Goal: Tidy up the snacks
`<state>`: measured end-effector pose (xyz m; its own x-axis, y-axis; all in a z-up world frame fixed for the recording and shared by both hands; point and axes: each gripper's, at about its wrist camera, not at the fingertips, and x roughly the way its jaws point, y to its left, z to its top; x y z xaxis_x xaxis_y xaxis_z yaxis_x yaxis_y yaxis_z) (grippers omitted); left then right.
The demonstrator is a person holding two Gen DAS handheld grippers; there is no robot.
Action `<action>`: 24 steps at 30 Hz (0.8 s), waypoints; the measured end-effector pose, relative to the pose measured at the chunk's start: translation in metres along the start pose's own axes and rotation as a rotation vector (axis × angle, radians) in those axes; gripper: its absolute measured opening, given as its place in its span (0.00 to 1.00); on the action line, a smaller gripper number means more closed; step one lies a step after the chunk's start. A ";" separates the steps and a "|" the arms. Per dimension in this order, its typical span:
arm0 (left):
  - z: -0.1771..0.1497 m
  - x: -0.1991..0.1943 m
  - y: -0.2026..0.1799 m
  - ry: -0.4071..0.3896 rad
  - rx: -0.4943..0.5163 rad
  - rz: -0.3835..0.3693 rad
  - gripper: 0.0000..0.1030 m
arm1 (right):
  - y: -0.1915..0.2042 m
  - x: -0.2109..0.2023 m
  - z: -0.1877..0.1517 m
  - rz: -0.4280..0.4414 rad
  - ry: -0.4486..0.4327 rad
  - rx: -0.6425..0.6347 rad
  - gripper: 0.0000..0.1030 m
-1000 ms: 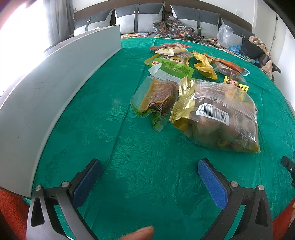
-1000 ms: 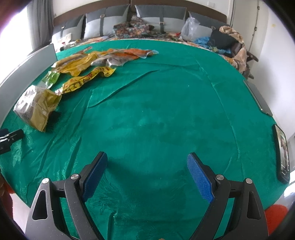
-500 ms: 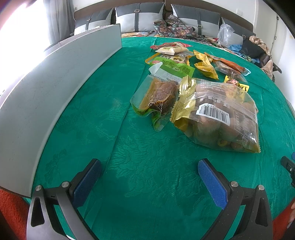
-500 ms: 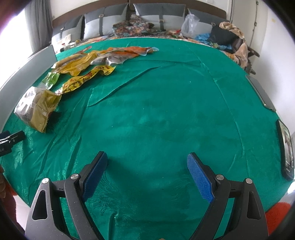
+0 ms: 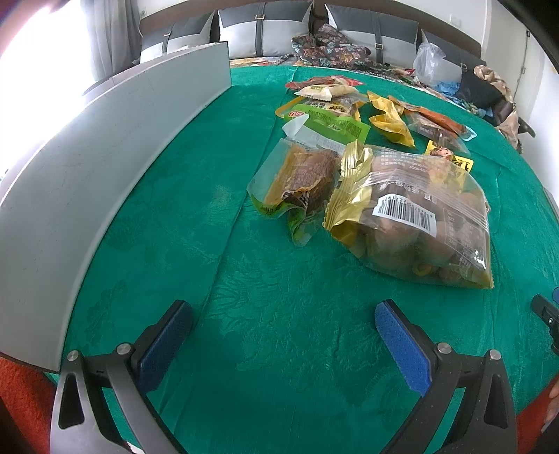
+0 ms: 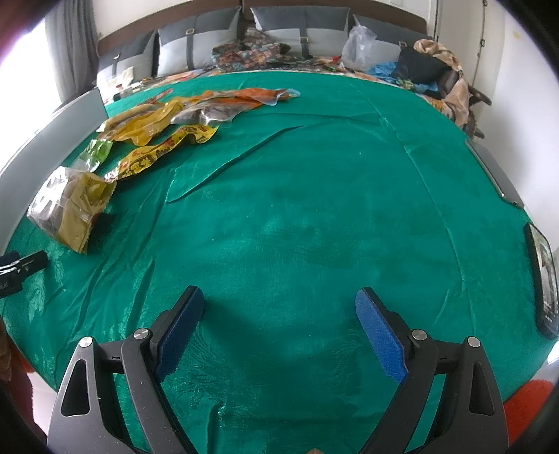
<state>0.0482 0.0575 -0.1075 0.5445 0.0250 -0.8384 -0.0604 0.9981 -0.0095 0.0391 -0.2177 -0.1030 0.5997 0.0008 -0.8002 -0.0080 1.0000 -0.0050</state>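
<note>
Several snack packets lie on a green tablecloth (image 5: 286, 297). Nearest my left gripper (image 5: 283, 314) is a large clear bag with gold edge and barcode (image 5: 419, 213), with a green-edged packet of brown snack (image 5: 300, 178) to its left. Beyond them lie a green packet (image 5: 335, 122), a yellow packet (image 5: 391, 120) and an orange packet (image 5: 436, 120). My left gripper is open and empty, short of the bags. My right gripper (image 6: 279, 307) is open and empty over bare cloth (image 6: 314, 216); the large bag (image 6: 70, 206) and the other packets (image 6: 167, 118) lie far to its left.
A grey panel (image 5: 104, 146) stands along the table's left edge. A dark phone (image 6: 545, 279) and a grey panel (image 6: 496, 174) lie at the right rim. Cushions (image 6: 300, 31), a plastic bag (image 6: 360, 49) and clothes (image 6: 436, 73) lie behind the table.
The left view is almost the same; a fingertip at its bottom edge has gone. The right gripper has tilted slightly, so the table sits a little lower in its view.
</note>
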 end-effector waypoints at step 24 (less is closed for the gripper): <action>0.000 0.001 0.000 0.000 0.002 -0.002 1.00 | -0.002 -0.001 -0.001 0.001 0.000 0.002 0.89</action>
<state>0.0489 0.0572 -0.1078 0.5449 0.0229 -0.8382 -0.0580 0.9983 -0.0104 0.0381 -0.2201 -0.1029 0.5998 0.0022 -0.8001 -0.0072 1.0000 -0.0026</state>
